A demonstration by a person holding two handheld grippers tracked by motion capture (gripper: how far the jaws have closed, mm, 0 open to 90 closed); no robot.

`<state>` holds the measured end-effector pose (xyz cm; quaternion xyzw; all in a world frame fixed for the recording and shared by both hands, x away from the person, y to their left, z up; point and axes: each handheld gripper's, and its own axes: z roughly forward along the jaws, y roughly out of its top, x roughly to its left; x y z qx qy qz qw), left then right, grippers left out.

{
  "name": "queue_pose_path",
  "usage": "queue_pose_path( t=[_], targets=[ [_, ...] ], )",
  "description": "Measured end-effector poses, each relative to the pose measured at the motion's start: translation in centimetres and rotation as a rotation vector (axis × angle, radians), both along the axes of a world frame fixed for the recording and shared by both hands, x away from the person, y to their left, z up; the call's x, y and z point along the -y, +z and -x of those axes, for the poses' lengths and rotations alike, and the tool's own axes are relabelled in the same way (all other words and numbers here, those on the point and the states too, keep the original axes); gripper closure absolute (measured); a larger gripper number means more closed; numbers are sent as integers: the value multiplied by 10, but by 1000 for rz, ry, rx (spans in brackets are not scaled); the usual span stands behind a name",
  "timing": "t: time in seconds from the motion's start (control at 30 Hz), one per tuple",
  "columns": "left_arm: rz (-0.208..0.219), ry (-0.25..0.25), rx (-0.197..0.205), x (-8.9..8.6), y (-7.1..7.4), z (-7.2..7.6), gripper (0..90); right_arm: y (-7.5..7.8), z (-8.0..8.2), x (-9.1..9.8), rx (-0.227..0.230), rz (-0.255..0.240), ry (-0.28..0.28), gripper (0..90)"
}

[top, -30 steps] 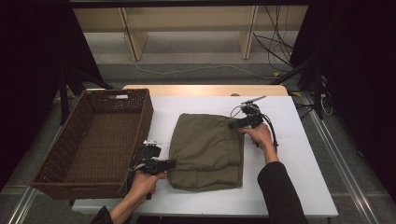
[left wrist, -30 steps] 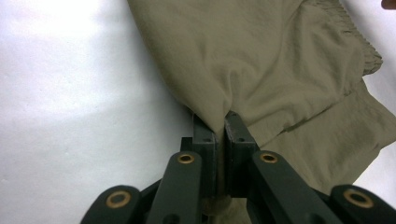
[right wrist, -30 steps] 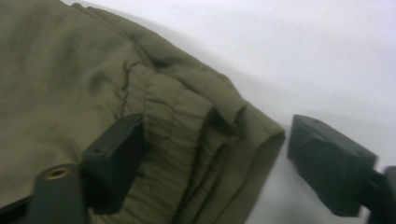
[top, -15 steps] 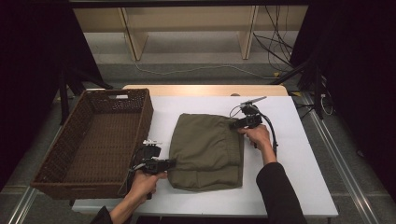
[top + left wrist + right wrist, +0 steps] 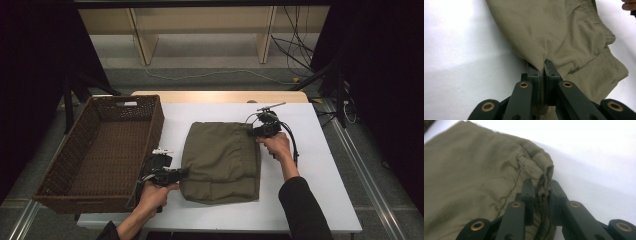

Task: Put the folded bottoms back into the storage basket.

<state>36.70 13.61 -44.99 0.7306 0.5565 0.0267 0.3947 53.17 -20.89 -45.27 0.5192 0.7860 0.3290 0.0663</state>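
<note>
A: Where's the cloth [image 5: 221, 161]?
B: Folded flat, just right of the basket [image 5: 100, 152].
A: Grippers?
B: Your left gripper [image 5: 542, 65] pinches its near-left edge; your right gripper [image 5: 541, 185] pinches its far-right hem.

Black curtains [image 5: 30, 75] are flanking the white rectangular table [image 5: 320, 170], pale wooden shelving [image 5: 200, 25] standing beyond on grey floor [image 5: 200, 75].

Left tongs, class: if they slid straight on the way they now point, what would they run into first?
The folded olive-green garment. The left tongs point right across the table and are already shut on its near-left edge, so the cloth would bunch ahead of them. Beyond it, probably bare white table, though depth is unclear.
</note>
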Motion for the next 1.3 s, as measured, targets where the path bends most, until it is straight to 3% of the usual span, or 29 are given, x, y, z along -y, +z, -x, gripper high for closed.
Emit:
queue_pose_path(
  t=[0.2, 0.53, 1.3],
  targets=[
    [40, 0, 25, -2, 10, 2, 855, 17, 5, 0, 47, -43, -1, 788],
    [86, 4, 64, -7, 27, 3, 855, 39, 10, 7, 88, -128, -7, 791],
    [177, 28, 157, -36, 71, 2, 856, 92, 8, -13, 167, -186, 10, 792]
  ],
)
